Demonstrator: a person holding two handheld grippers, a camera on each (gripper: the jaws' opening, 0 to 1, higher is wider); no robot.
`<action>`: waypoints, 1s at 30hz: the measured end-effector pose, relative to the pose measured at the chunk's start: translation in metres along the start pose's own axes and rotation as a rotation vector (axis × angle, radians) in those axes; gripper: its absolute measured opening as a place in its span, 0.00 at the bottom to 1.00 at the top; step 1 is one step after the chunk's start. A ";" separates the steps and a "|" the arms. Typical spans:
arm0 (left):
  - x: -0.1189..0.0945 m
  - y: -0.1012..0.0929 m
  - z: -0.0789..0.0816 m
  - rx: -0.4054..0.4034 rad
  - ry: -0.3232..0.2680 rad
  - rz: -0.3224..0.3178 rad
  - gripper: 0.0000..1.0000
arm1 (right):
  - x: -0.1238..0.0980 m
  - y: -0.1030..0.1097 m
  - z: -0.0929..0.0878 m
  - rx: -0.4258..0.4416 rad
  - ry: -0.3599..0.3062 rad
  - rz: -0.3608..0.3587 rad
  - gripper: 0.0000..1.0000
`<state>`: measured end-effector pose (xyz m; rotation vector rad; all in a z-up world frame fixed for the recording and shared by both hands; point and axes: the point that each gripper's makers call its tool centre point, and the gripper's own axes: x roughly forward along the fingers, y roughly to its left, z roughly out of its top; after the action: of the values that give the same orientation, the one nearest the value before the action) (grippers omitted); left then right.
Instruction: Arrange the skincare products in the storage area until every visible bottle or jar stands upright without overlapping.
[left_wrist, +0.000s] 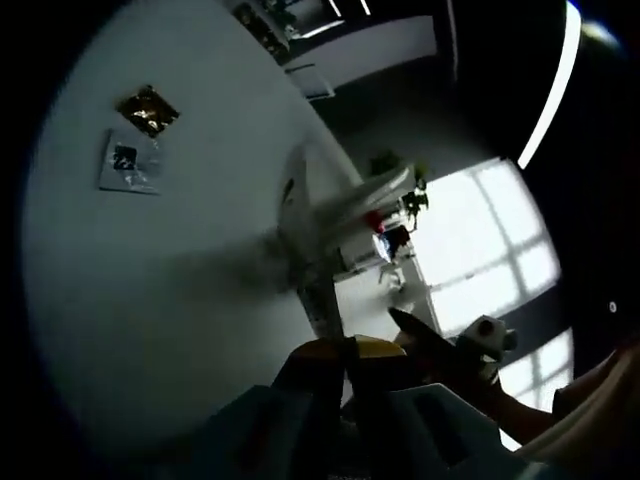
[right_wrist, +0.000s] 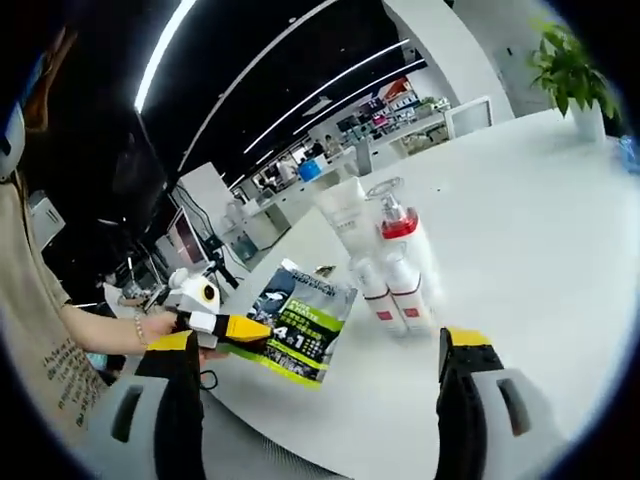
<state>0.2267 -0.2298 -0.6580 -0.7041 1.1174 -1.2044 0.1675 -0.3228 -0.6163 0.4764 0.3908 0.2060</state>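
In the right gripper view a cluster of white bottles (right_wrist: 392, 275) with red labels stands on the white table (right_wrist: 520, 200), with a red-collared pump bottle (right_wrist: 398, 228) and a white tube (right_wrist: 345, 215) behind. A dark printed pouch (right_wrist: 300, 320) lies at the table's near edge, and my left gripper (right_wrist: 232, 327) is shut on its corner. My right gripper (right_wrist: 320, 345) hangs open and holds nothing, in front of the bottles. In the dim left gripper view my left gripper (left_wrist: 346, 350) pinches the pouch (left_wrist: 318, 285), seen edge-on. The bottles (left_wrist: 345, 205) show blurred beyond it.
A gold sachet (left_wrist: 148, 108) and a white-and-blue sachet (left_wrist: 130, 162) lie on the table (left_wrist: 150, 280). A potted plant (right_wrist: 572, 65) stands at the far corner. A person's hand (right_wrist: 150, 325) and sleeve are at the left. Shelves and desks fill the background.
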 end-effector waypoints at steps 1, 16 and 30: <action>0.001 0.002 0.000 -0.001 0.001 0.001 0.00 | -0.001 -0.003 -0.001 -0.001 0.003 -0.009 1.00; 0.016 0.038 0.004 -0.002 0.040 0.092 0.00 | -0.009 -0.025 -0.007 -0.005 0.018 -0.078 1.00; 0.010 0.079 0.007 0.265 0.148 0.352 0.06 | -0.007 -0.029 -0.012 -0.012 0.045 -0.089 1.00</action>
<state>0.2610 -0.2192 -0.7298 -0.2061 1.1219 -1.0852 0.1588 -0.3448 -0.6378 0.4425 0.4535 0.1326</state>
